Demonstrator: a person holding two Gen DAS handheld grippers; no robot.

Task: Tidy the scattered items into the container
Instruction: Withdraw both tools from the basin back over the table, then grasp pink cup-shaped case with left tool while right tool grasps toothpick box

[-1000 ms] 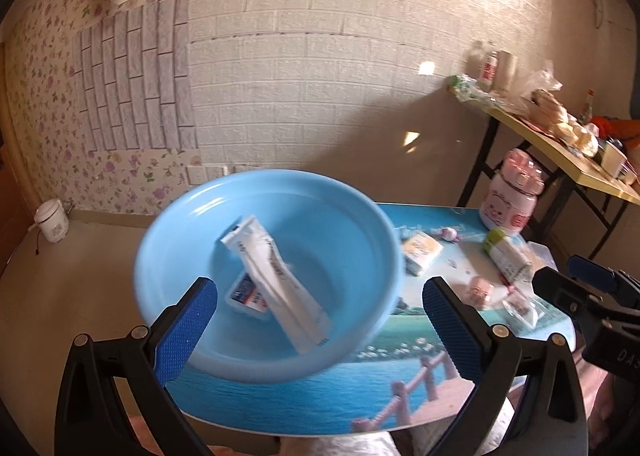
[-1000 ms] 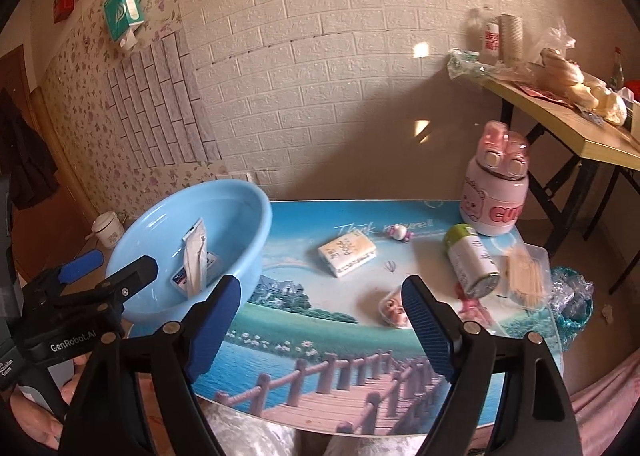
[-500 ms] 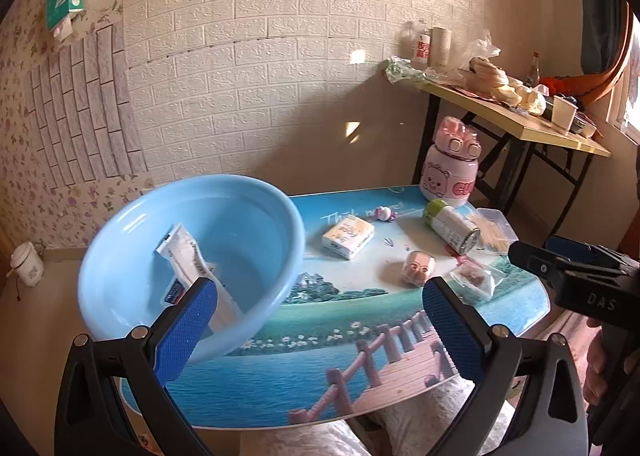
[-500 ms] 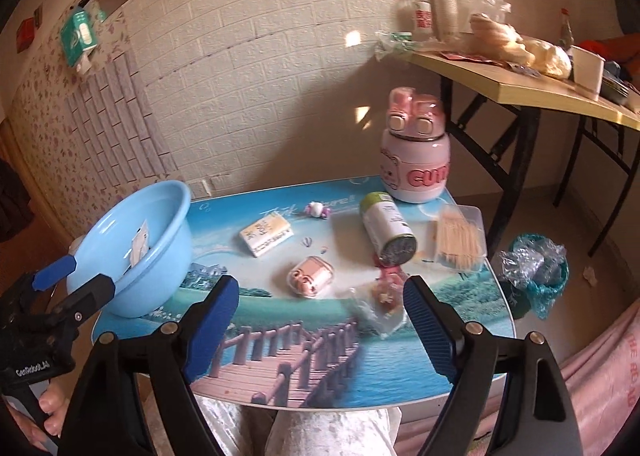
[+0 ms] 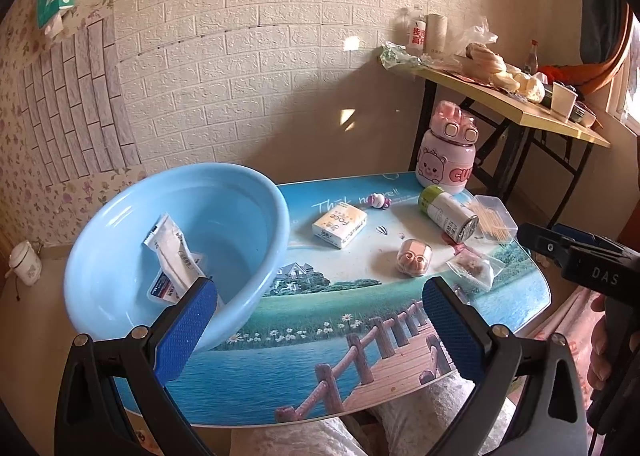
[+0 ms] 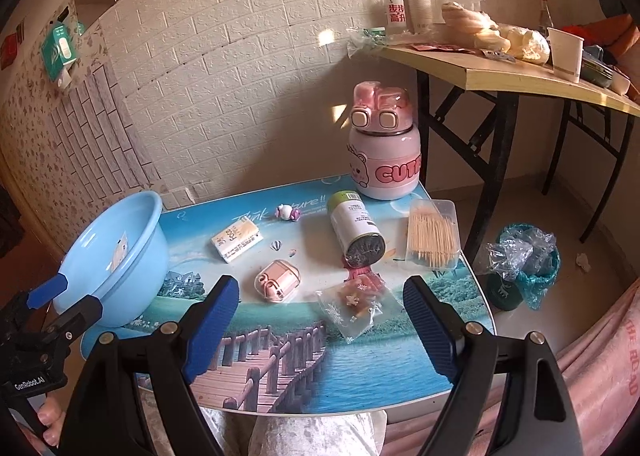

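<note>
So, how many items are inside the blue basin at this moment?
2 visible in the blue basin: a white tube and a small flat packet partly beneath it. The left gripper's finger may hide more.

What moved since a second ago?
Both grippers swung right, from the blue basin toward the scattered items. The right gripper, jaws open, now faces the snack bag; the left gripper is also open. Nothing was picked up; the items stayed put.
</note>
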